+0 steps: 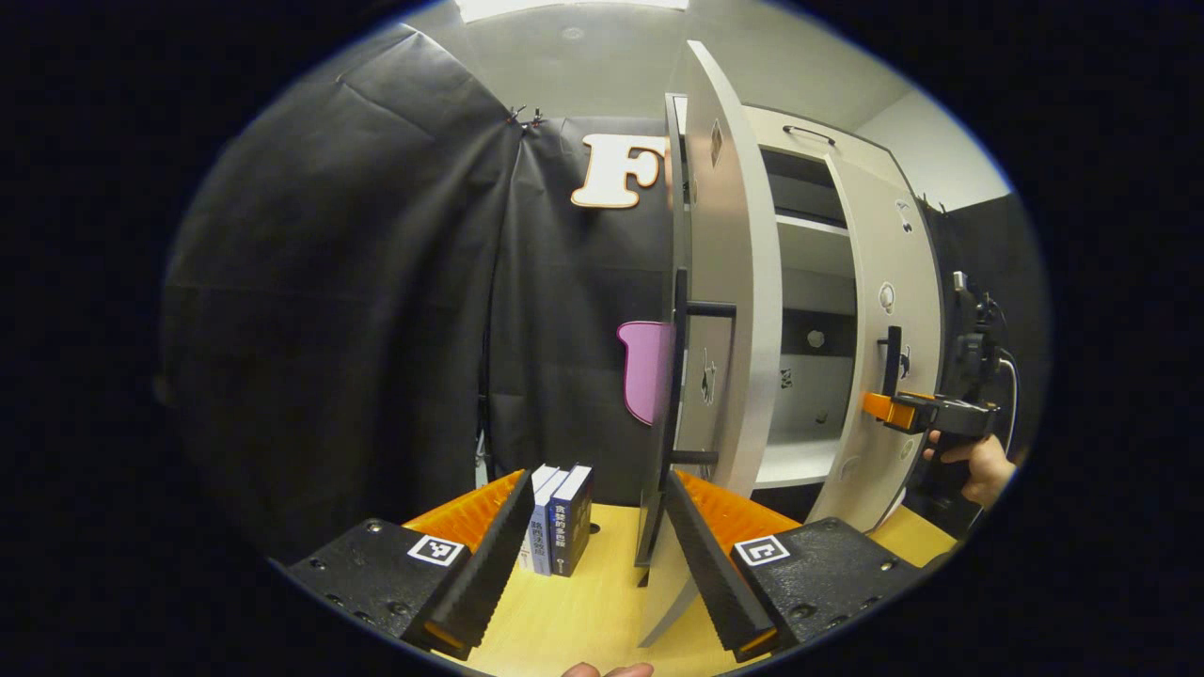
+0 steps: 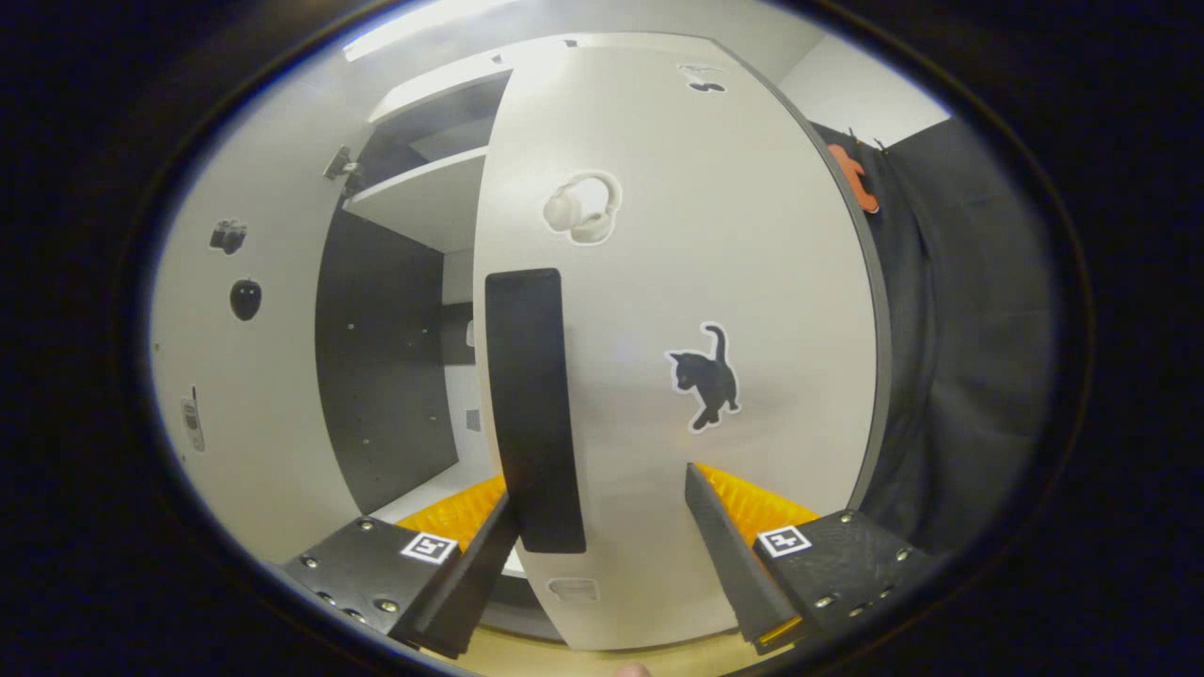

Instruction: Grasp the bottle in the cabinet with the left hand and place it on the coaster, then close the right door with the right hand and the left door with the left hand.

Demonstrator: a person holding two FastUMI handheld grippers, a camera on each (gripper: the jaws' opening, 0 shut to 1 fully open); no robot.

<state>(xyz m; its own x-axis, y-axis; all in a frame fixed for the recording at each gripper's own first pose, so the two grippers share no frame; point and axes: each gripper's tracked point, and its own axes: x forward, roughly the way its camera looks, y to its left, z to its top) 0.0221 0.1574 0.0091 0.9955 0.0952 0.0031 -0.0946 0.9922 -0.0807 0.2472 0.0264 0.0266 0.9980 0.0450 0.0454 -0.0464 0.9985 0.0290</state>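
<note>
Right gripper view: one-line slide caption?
Open right gripper faces the white cabinet's right door, beside its black vertical handle.

Right gripper (image 2: 602,555), jaws apart, seemingly against right door (image 2: 752,235).

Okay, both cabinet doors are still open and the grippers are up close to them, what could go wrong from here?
1. The right gripper has its open fingers astride the black bar handle of the white right door; pushing off-centre could snag the handle instead of swinging the door shut.
2. The left gripper sits at the edge of the white left door; the door edge could slip between its fingers.
3. The upright blue books stand close to that gripper and might get knocked over.
</note>
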